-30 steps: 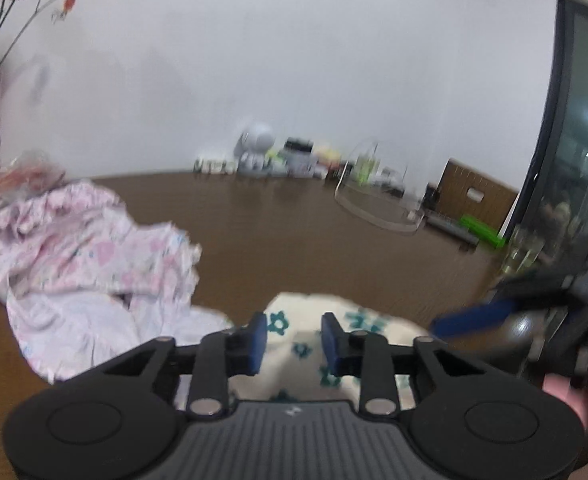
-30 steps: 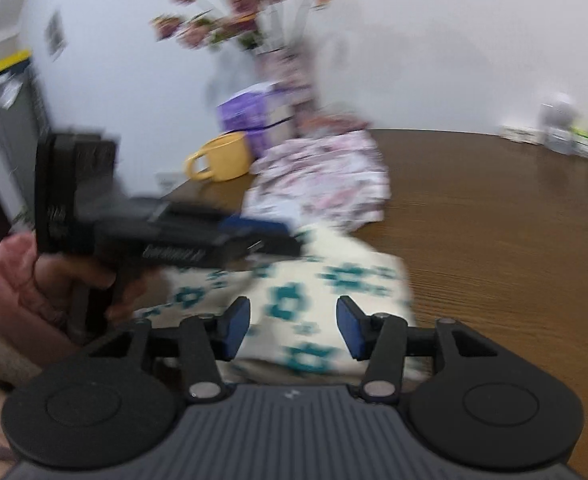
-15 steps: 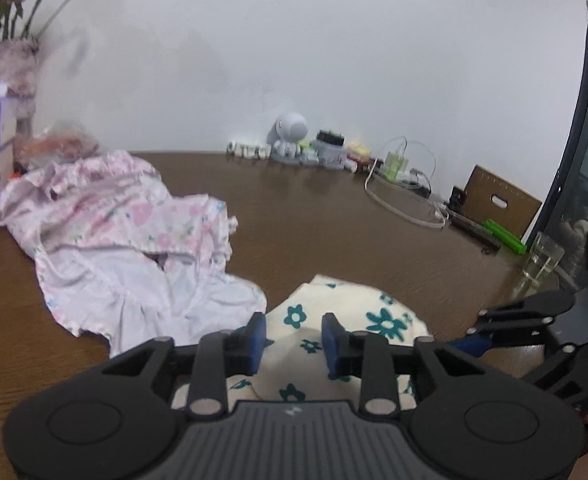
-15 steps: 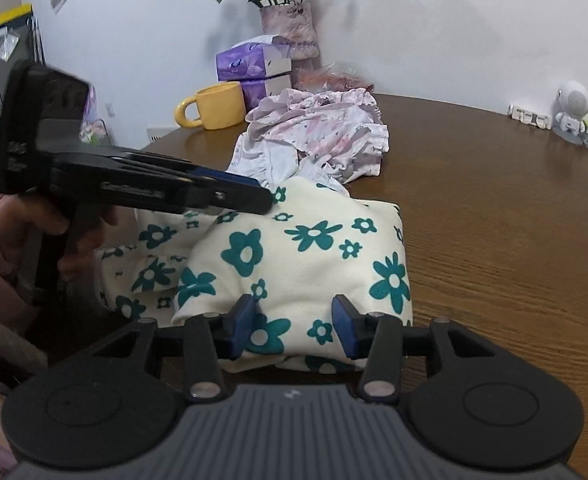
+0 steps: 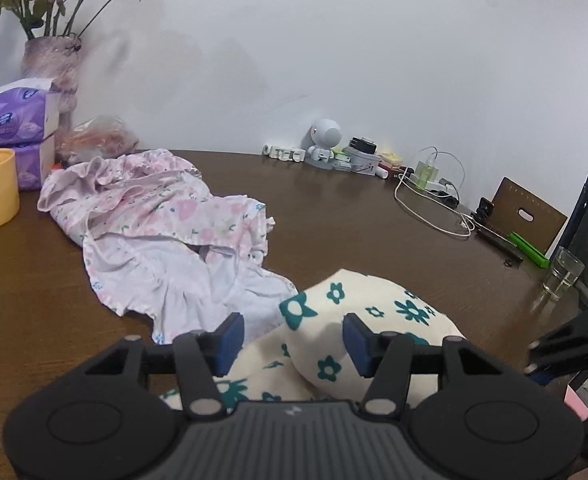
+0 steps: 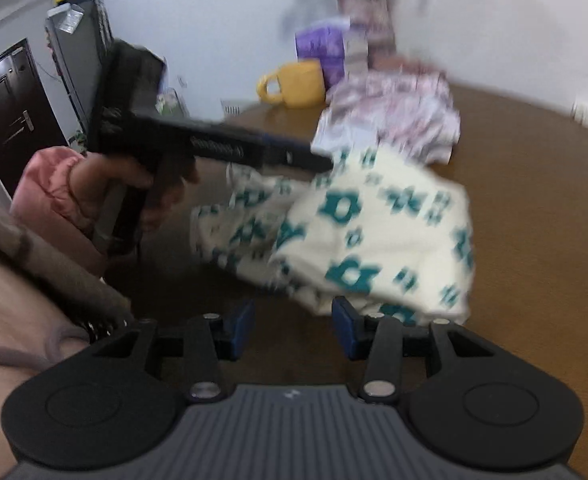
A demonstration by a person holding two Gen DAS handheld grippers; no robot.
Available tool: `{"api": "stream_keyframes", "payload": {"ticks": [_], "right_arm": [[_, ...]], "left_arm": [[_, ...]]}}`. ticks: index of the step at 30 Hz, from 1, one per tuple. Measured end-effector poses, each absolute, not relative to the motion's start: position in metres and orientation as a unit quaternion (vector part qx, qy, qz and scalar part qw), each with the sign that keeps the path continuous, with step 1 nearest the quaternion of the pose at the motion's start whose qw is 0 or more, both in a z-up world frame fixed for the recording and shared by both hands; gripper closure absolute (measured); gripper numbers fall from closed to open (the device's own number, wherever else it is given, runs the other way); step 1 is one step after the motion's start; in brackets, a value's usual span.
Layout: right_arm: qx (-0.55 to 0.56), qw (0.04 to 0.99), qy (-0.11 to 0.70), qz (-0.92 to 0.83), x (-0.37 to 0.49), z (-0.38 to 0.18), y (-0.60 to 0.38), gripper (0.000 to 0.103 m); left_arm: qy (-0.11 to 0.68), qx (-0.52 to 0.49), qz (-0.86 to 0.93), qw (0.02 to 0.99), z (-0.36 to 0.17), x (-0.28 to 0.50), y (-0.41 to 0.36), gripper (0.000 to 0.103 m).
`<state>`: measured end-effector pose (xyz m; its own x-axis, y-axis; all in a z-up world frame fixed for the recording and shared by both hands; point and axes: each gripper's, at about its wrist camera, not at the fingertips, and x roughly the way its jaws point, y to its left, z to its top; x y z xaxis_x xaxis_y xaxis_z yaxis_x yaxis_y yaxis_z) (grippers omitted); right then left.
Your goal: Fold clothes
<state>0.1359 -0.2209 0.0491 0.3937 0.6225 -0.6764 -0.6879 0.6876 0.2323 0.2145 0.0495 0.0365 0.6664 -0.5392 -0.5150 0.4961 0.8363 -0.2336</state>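
At left centre of the left wrist view, the pink garment (image 5: 154, 224) lies crumpled on the surface (image 5: 354, 224). At lower centre, the left gripper (image 5: 290, 338), jaws apart, straddles the bunched flowered cloth (image 5: 358, 316); the right gripper (image 6: 292, 322), jaws apart, holds nothing. I judge a regrasp comes next. The tissue packs' (image 5: 10, 122) lettering is unreadable.

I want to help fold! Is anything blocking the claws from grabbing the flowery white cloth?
Nothing visible blocks them. The left claw hangs open right over the flowery white cloth. The right claw is open at its near edge. The pink garment lies beside it, touching one edge.
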Motion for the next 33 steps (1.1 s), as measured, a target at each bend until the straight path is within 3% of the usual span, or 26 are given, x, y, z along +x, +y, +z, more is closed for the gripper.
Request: {"api": "stream_keyframes", "payload": {"ticks": [7, 9, 11, 16, 19, 22, 26, 30, 33], "right_arm": [[0.009, 0.858, 0.366, 0.360, 0.151, 0.038, -0.207, 0.059], [0.021, 0.863, 0.361, 0.351, 0.155, 0.036, -0.203, 0.073], [0.033, 0.869, 0.357, 0.342, 0.159, 0.034, -0.200, 0.087], [0.053, 0.884, 0.325, 0.331, 0.166, 0.039, -0.199, 0.089], [0.039, 0.865, 0.369, 0.338, 0.173, 0.020, -0.189, 0.089], [0.042, 0.864, 0.365, 0.345, 0.169, 0.016, -0.191, 0.086], [0.063, 0.853, 0.363, 0.371, 0.164, 0.022, -0.204, 0.060], [0.090, 0.849, 0.366, 0.371, 0.157, 0.035, -0.234, 0.058], [0.135, 0.847, 0.366, 0.361, 0.154, 0.043, -0.266, 0.058]], "left_arm": [[0.306, -0.021, -0.267, 0.914, 0.026, 0.201, 0.058, 0.053], [0.310, -0.014, -0.268, 0.912, 0.023, 0.196, 0.062, 0.062], [0.315, -0.003, -0.272, 0.909, 0.020, 0.190, 0.065, 0.065], [0.326, 0.003, -0.276, 0.904, 0.009, 0.186, 0.068, 0.065], [0.326, 0.000, -0.276, 0.904, 0.008, 0.187, 0.070, 0.065], [0.314, -0.006, -0.278, 0.908, 0.015, 0.186, 0.070, 0.064], [0.255, -0.009, -0.319, 0.913, 0.038, 0.178, 0.057, 0.064], [0.219, 0.036, -0.361, 0.906, 0.054, 0.174, 0.025, 0.063], [0.240, 0.078, -0.366, 0.896, 0.047, 0.180, 0.003, 0.064]]}}
